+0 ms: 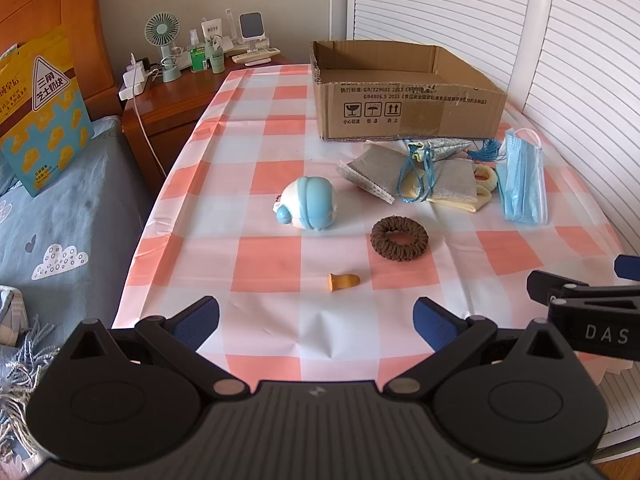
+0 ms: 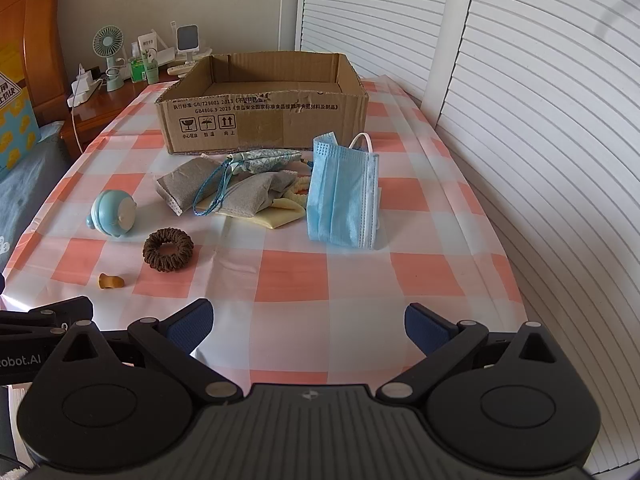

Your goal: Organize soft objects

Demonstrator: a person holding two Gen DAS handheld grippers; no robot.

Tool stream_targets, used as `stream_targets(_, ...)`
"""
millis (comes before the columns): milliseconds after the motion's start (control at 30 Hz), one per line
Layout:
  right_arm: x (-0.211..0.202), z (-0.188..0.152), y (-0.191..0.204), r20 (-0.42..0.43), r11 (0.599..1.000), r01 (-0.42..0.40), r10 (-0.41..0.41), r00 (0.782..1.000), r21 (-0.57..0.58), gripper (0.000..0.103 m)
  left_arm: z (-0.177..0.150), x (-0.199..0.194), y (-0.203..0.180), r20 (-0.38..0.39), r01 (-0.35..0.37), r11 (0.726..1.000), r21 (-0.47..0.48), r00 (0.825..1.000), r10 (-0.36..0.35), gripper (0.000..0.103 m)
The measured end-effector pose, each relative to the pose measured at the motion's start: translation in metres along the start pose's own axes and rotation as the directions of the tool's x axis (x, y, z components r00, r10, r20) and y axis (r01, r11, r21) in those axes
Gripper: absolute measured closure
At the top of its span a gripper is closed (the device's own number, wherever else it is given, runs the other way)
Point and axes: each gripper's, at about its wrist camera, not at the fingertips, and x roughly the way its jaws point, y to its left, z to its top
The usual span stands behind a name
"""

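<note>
An open cardboard box (image 1: 404, 110) (image 2: 264, 128) stands at the far side of the checked table. In front of it lie grey pouches (image 1: 370, 170) (image 2: 188, 188) with a blue cord, a patterned drawstring bag (image 2: 264, 160), a blue face mask (image 1: 522, 184) (image 2: 344, 200), a brown scrunchie (image 1: 399, 238) (image 2: 168, 249), a blue and white squishy toy (image 1: 310, 204) (image 2: 112, 213) and a small orange rubber piece (image 1: 344, 281) (image 2: 111, 281). My left gripper (image 1: 316, 320) and right gripper (image 2: 308, 326) are both open and empty above the near table edge.
A wooden nightstand (image 1: 168, 100) with a fan, bottles and chargers stands at the back left. A bed (image 1: 60, 220) lies left of the table. White louvred doors (image 2: 540, 120) run along the right. The right gripper's side (image 1: 592, 312) shows in the left wrist view.
</note>
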Motion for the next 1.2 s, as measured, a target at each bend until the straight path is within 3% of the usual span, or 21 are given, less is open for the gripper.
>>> stream_targets(1200, 0.0000, 0.0004, 0.0004, 0.004, 1.000, 0.002, -0.002, 1.000, 0.000, 0.000, -0.0004, -0.0002, -0.0012, 0.003, 0.006, 1.000, 0.001, 1.000, -0.006, 0.001)
